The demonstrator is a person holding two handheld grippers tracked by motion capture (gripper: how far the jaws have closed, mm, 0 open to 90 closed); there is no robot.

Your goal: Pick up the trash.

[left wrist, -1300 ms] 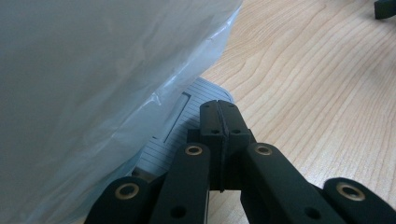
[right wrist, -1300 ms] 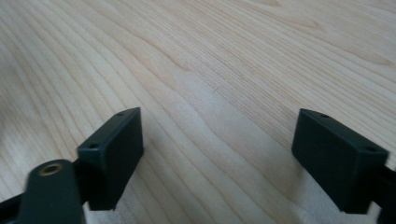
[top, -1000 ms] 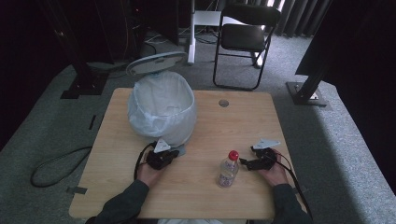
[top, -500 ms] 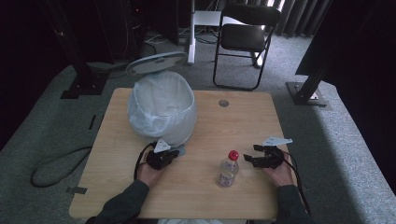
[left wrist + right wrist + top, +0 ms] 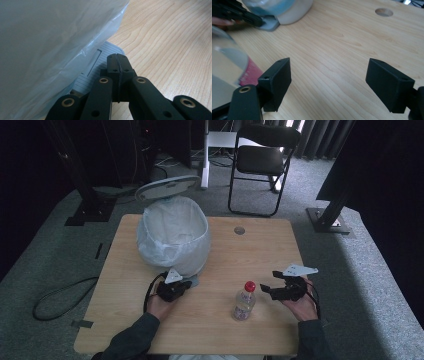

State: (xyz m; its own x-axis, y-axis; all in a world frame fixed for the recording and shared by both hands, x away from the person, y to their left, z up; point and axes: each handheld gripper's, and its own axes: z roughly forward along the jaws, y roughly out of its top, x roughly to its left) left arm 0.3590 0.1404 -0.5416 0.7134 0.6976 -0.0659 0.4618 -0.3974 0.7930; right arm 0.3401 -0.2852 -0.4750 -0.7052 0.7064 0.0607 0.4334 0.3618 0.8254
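Observation:
A clear bottle [image 5: 244, 301] with a red cap stands upright on the wooden table [image 5: 260, 245]. My right gripper [image 5: 269, 282] hovers just right of it, off the table. Its jaws are open, have just been opening, and hold nothing. In the right gripper view the right gripper [image 5: 328, 75] spans bare wood and the bottle [image 5: 227, 62] is at the left edge. My left gripper [image 5: 184, 284] is shut, and its tips lie on the grey ribbed pedal [image 5: 100, 65] of the bag-lined bin [image 5: 172, 237]. The bin's lid [image 5: 167, 187] stands raised.
The white bag [image 5: 50, 45] bulges over the pedal beside my left gripper [image 5: 117, 60]. A round cable hole [image 5: 239, 230] is in the table's far side. Beyond the table stand a folding chair [image 5: 262, 160] and dark stands.
My right gripper has risen and drawn back to the right, away from the bottle, which stays upright. The left gripper has not moved.

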